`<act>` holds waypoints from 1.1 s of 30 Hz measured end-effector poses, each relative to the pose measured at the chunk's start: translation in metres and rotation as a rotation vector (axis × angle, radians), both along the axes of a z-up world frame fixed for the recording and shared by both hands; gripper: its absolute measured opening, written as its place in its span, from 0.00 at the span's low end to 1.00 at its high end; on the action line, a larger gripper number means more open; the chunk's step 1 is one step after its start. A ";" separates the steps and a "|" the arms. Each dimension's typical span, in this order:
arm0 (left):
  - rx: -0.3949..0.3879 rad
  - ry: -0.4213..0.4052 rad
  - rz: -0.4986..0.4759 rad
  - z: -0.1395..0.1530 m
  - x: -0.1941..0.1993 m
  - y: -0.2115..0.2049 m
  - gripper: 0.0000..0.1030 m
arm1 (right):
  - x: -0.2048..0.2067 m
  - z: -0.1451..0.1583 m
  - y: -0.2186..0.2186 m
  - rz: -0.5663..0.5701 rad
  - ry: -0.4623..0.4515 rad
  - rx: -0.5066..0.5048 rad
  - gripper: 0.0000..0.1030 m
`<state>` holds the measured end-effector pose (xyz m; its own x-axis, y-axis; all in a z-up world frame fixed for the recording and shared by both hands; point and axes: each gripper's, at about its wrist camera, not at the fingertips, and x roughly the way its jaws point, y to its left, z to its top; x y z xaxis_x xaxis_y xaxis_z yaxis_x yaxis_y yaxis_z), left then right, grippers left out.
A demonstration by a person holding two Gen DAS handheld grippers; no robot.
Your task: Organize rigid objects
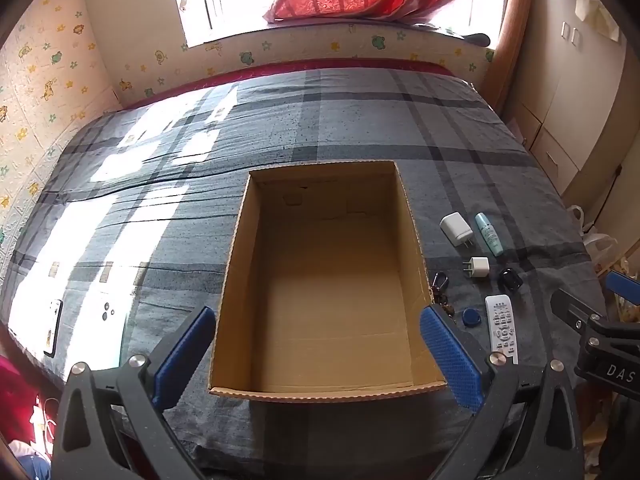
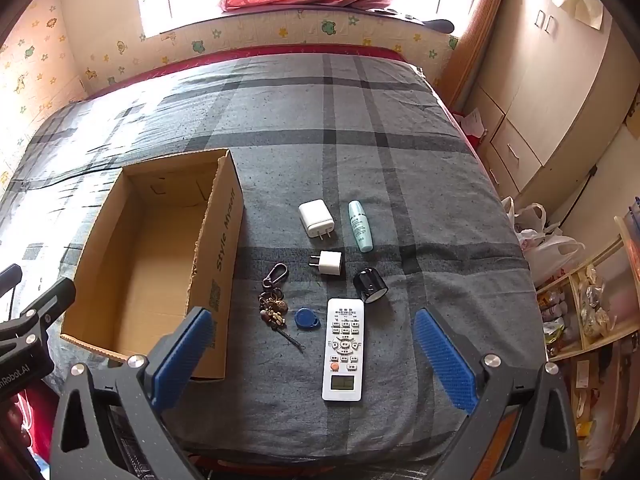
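a bed [image 2: 360, 128] covered in a grey plaid sheet fills both views, with sunlight falling across its left part. on it sits an open cardboard box [image 1: 236, 264] with bare brown inside walls and nothing in it; in the right wrist view the same box lies to the left, its printed side wall facing the small things. the left gripper [image 1: 320, 356] hangs tilted down over the near end of the box, its blue pads spread wide with only air and the box rim between them. the right gripper [image 2: 316, 360] is likewise spread wide and holds nothing, tilted down above the near end of a white remote control [image 2: 343, 350], which lies flat on the sheet between the pads without touching them. the other things lie to the right of the box, apart from it: a pale teal bottle [image 2: 360, 226] on its side, with a larger white charger plug [image 2: 316, 218] just beside it on the left; a smaller white plug [image 2: 330, 263] nearer the camera; a black cylinder [image 2: 370, 285] lying just beyond the top right corner of the remote; a bunch of keys with a carabiner [image 2: 274, 300] between the box and the remote; and a small blue key fob [image 2: 306, 318] just left of the remote. at the left edge of the bed in the left wrist view a phone [image 1: 54, 326] lies in the sun.
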<state>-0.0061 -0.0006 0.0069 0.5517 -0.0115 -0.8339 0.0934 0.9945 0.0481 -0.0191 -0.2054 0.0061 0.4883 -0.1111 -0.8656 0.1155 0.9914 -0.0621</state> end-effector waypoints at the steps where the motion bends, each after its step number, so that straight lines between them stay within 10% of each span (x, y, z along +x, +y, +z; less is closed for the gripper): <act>1: 0.001 0.001 -0.002 0.000 0.000 0.000 1.00 | 0.000 0.000 0.000 0.000 0.001 0.000 1.00; 33: 0.003 0.001 -0.017 -0.004 -0.006 0.001 1.00 | 0.003 -0.002 -0.001 -0.006 0.006 0.009 1.00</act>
